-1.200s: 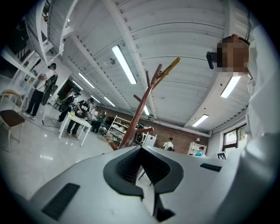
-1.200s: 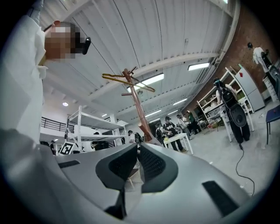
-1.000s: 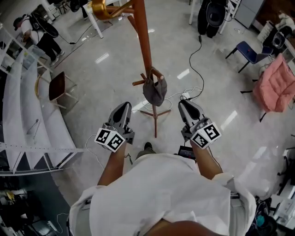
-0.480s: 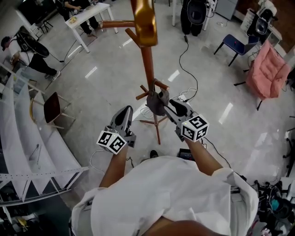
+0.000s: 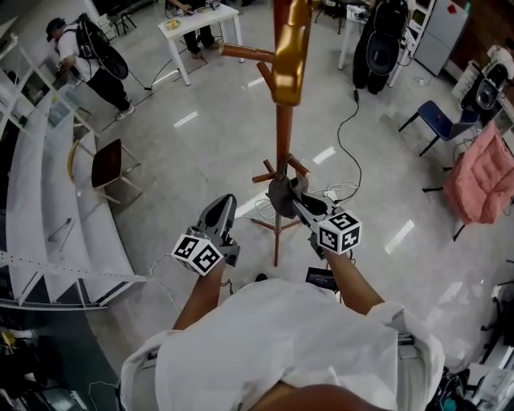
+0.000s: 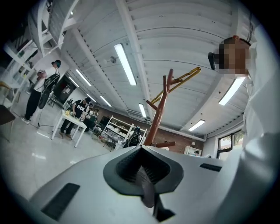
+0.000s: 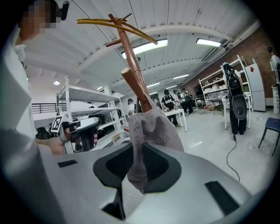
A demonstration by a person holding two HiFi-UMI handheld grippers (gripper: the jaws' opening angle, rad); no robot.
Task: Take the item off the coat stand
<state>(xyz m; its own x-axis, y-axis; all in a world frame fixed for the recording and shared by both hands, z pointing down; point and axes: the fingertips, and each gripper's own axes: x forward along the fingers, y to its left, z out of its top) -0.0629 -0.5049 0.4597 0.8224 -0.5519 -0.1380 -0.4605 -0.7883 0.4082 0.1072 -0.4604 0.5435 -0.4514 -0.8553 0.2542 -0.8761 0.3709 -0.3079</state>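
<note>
A red-brown wooden coat stand [image 5: 283, 136] rises in front of me, with a gold top piece. A grey cloth item [image 5: 279, 195] hangs from one of its low pegs. My right gripper [image 5: 299, 205] reaches up to that item. Its jaws have just been closing, and in the right gripper view the grey cloth [image 7: 151, 131] runs down between them, pinched at the right gripper [image 7: 135, 175]. The peg and pole [image 7: 131, 61] stand just behind the cloth. My left gripper [image 5: 221, 210] hovers left of the stand, shut and empty, apart from the cloth. The stand [image 6: 159, 109] is also in the left gripper view.
The stand's feet [image 5: 275, 231] and a black cable [image 5: 345, 132] lie on the glossy floor. White shelving [image 5: 48, 201] and a brown chair [image 5: 104, 160] are at the left. A white table [image 5: 201, 20] and a person [image 5: 88, 56] are far left. At the right are a blue chair [image 5: 438, 120] and a pink-cushioned chair [image 5: 482, 172].
My right gripper has moved forward and inward from beside the stand to the hanging grey cloth, which now sits between its jaws. The left gripper has barely shifted.
</note>
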